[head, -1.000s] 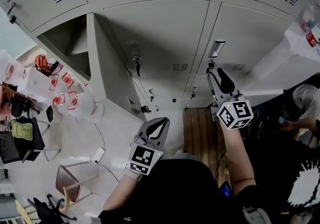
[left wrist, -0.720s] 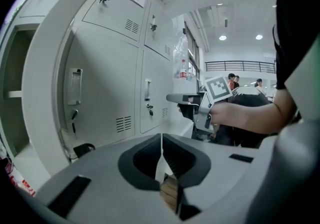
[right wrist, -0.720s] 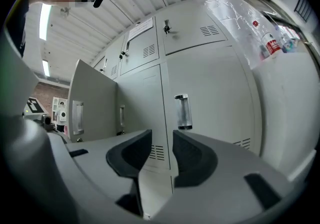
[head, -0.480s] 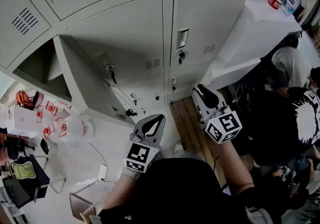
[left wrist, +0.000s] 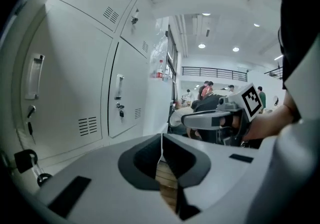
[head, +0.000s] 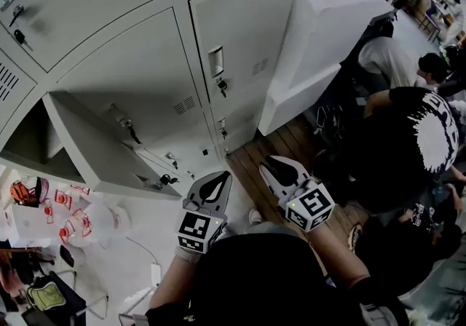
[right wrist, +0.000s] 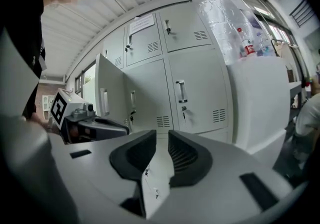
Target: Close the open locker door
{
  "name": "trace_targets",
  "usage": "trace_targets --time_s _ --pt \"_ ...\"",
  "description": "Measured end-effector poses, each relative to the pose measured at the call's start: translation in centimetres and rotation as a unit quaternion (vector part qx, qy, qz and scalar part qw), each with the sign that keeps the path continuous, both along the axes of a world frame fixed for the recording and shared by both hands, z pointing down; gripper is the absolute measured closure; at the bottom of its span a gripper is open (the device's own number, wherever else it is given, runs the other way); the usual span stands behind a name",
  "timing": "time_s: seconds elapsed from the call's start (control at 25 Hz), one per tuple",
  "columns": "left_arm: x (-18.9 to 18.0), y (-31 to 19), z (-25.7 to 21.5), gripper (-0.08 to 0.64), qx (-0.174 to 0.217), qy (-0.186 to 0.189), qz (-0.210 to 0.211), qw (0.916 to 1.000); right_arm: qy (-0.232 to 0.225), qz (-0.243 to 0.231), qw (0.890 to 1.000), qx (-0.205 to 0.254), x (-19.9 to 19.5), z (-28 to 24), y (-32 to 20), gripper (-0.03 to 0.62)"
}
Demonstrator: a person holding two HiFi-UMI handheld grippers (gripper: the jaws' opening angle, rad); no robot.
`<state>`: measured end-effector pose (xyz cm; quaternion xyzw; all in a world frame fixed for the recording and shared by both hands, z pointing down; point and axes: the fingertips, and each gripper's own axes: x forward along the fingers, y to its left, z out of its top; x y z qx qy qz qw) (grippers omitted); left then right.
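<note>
Left of the left gripper (head: 217, 179), jaws together and empty, the locker door (head: 98, 153) stands open; right gripper (head: 272, 165) jaws, just closing, show a narrow empty gap.

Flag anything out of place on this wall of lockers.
One locker door, low on the head view's left, stands swung wide open, while the neighbouring doors are shut. Nothing else looks odd.

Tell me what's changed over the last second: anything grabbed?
The right gripper has pulled down and back from the lockers; its jaws have just been closing to a narrow gap, with nothing between them. Nothing was grabbed. The left gripper stays shut and empty, and the locker door is still open.
</note>
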<state>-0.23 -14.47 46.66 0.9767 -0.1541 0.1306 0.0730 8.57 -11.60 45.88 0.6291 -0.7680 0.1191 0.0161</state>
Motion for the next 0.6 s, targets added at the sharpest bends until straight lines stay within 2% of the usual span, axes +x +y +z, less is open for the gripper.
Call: trace_targets --time_s 0.36,0.6 --pt "1.1 1.0 0.9 0.535 -0.018 0.016 0.058 0.998 0.005 0.057 0.998 -0.005 1.9 0.1 4.2 0.503" --pt "2.1 1.7 1.1 0.535 -0.022 0.01 0.087 0.996 -0.007 0.094 0.996 -0.005 2.8 0.4 5.9 0.503"
